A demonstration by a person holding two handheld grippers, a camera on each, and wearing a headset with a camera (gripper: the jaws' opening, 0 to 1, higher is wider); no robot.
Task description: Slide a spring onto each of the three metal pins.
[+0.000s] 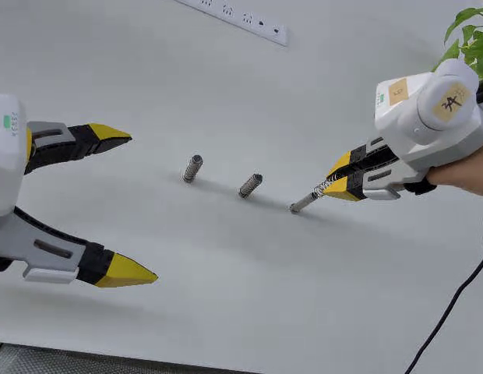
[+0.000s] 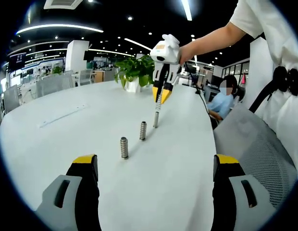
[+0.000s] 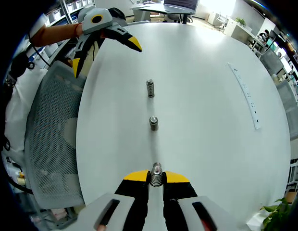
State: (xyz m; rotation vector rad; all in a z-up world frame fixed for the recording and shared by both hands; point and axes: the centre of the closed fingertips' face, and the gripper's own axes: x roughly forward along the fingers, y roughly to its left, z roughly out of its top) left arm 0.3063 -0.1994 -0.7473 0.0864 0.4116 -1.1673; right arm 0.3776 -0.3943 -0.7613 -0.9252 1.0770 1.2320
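Three metal pins stand in a row on the white table (image 1: 249, 296). The left pin (image 1: 193, 167) and the middle pin (image 1: 250, 185) each carry a spring. The third pin (image 1: 302, 204) is at the right, with a spring (image 1: 326, 187) on its upper part. My right gripper (image 1: 341, 181) is shut on that spring (image 3: 156, 176), right over the pin. My left gripper (image 1: 128, 206) hangs open at the left, apart from the pins, nothing between its yellow-tipped fingers (image 2: 85, 166).
A white power strip (image 1: 237, 17) lies at the far side of the table. A green plant (image 1: 471, 35) stands at the right edge. A black cable (image 1: 452, 312) trails over the table at the right. A grey mesh chair (image 3: 50, 144) stands beside the table.
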